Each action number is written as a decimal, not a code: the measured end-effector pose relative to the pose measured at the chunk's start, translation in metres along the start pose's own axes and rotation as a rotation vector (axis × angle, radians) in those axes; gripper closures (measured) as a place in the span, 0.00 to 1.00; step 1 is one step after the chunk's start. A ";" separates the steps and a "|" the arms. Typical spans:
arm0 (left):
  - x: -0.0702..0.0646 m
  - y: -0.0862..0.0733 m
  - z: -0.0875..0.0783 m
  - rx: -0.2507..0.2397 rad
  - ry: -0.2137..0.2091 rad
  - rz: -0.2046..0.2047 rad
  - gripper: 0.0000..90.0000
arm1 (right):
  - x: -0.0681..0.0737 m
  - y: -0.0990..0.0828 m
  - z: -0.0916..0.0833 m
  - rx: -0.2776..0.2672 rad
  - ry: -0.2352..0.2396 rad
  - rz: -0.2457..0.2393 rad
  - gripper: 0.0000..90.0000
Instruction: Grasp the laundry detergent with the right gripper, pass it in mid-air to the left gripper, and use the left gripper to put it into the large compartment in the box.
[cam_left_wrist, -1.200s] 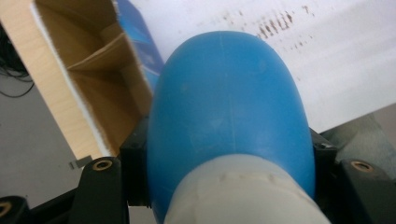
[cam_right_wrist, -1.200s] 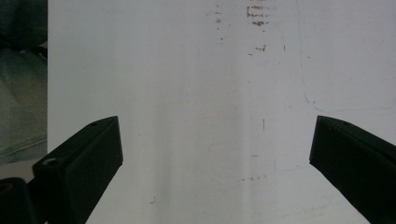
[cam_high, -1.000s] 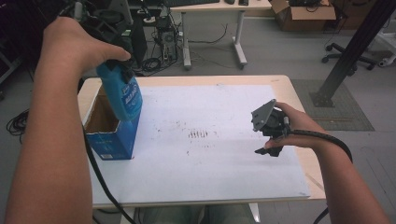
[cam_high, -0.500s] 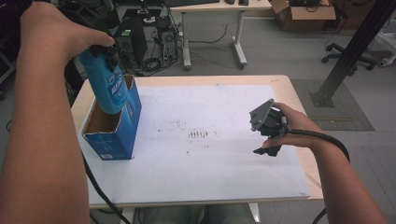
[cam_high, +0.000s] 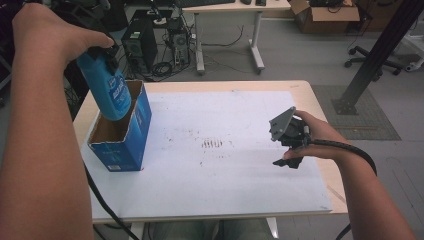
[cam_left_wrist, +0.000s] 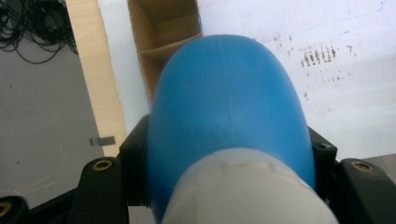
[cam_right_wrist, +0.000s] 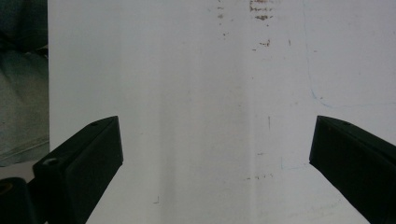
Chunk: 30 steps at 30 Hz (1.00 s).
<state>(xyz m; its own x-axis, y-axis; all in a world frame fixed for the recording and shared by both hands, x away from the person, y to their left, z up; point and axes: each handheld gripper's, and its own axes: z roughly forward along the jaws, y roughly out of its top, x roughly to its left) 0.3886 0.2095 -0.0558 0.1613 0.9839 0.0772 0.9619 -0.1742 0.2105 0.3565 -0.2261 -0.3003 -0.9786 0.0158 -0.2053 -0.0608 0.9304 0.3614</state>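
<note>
Now high view: blue bottle (cam_high: 111, 92) clamped in left gripper (cam_high: 102, 50), lifted higher than second ago, base barely inside open blue box (cam_high: 122, 137) at table (cam_high: 310, 95) left edge; extraction nearly complete. Right gripper (cam_high: 290, 150) idle over white sheet (cam_high: 225, 170).
Left gripper view: jaws pinching bottle shoulders, box compartment beneath.
Right gripper view: jaws spread wide, nothing between.
</note>
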 end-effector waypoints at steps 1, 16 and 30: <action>0.002 0.000 0.001 -0.001 -0.001 -0.003 0.42 | 0.000 0.000 0.000 0.000 0.000 0.000 0.03; 0.019 -0.004 0.017 0.015 0.002 -0.033 0.42 | 0.002 -0.003 -0.002 -0.012 0.003 0.008 0.03; 0.033 -0.003 0.044 0.042 0.003 -0.045 0.42 | 0.003 -0.001 -0.003 -0.007 0.005 0.002 0.03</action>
<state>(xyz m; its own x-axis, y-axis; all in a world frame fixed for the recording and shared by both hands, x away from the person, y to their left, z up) 0.4004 0.2442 -0.0963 0.1170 0.9906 0.0711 0.9766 -0.1277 0.1729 0.3533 -0.2283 -0.2990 -0.9797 0.0161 -0.1999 -0.0598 0.9278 0.3682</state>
